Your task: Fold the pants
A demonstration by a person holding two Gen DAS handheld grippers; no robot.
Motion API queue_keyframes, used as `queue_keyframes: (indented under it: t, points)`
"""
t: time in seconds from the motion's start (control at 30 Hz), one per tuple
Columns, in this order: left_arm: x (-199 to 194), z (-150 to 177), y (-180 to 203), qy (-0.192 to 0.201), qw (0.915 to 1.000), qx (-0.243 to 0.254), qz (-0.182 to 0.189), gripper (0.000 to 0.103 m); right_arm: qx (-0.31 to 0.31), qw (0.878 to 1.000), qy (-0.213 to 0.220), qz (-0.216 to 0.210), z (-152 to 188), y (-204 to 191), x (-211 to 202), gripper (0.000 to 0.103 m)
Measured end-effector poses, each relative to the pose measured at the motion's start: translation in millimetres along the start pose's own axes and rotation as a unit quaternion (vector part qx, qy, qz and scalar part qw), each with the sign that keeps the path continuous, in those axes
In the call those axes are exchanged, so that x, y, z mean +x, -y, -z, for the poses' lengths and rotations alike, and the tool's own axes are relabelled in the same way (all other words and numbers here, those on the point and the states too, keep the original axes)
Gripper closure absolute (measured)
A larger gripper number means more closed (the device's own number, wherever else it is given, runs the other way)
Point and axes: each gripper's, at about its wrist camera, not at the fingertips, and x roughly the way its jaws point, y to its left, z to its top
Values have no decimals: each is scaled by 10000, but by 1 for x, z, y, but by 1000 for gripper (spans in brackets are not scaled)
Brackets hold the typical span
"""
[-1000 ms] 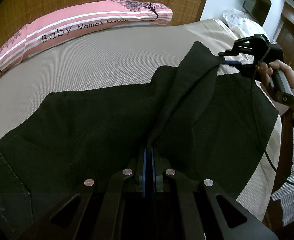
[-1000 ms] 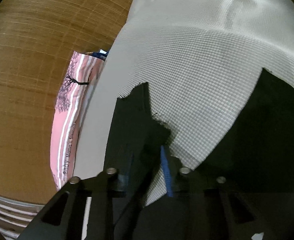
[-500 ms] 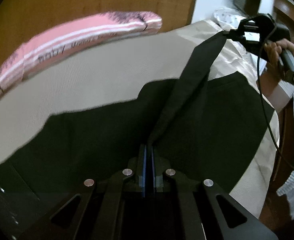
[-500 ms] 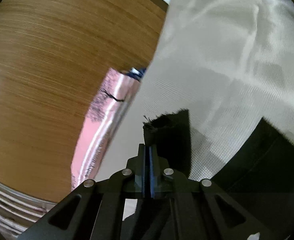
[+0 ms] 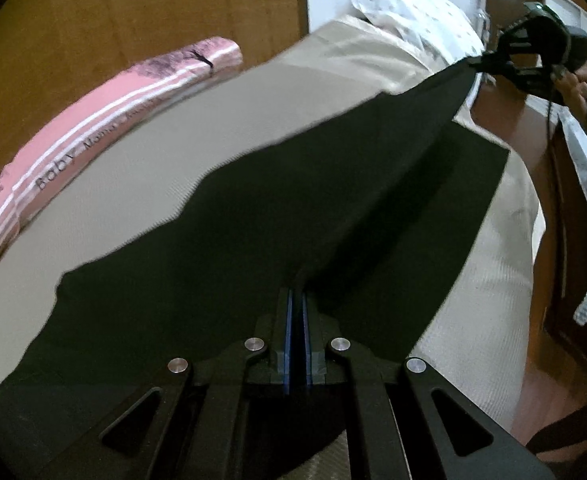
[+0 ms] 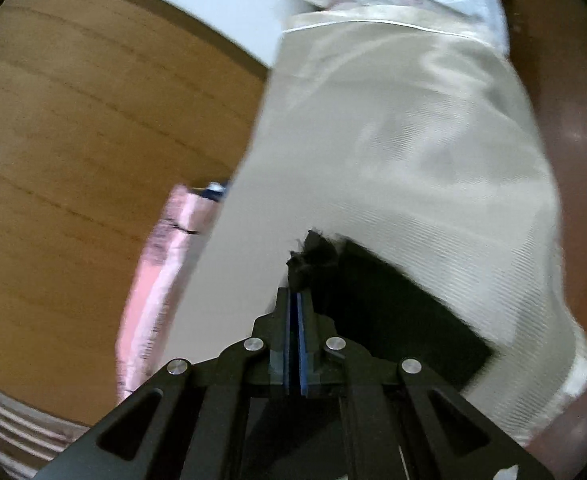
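Observation:
Black pants lie spread on a beige bed. My left gripper is shut on a fold of the cloth at the near edge. From there a taut ridge of fabric runs up and right to my right gripper, held by a hand above the bed's far right side. In the right wrist view the right gripper is shut on a frayed corner of the pants, lifted off the bed.
A long pink pillow lies along the bed's far side against a wooden headboard. A white dotted cloth sits at the bed's far corner. Brown floor and a cable lie to the right.
The right gripper closed on the pants corner and pulled it up and to the right, stretching the cloth taut. The left gripper shifted and rolled while staying shut on the fabric.

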Motion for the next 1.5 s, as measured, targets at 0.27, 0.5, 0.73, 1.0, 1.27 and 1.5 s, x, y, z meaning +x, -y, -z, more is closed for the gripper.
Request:
queue_keyframes:
  t: [0.27,0.5,0.73,1.0,1.27,1.5]
  points:
    - [5,12,25,-90,9989,448,-131,98,598,9977,-86,310,24,60,7,100]
    - [3,19,29,-101,9986,506,64,98,532,9976,36,446,36,68,0,100]
    - [7,24,34,-168,9983,540,125,98,657,9952,-43,729,47,91,3,100]
    - [7,24,32,-181,9986,409,271,96,602,9929,-63,1022,50,92,13,101]
    - [7,26,28,-157,9990,246,348,90,650,9921,-188,1053,48,90,10,92]
    - [-15,21,4,-64,9957,-313,868,76,571,9921,-48,1113,48,72,-16,79]
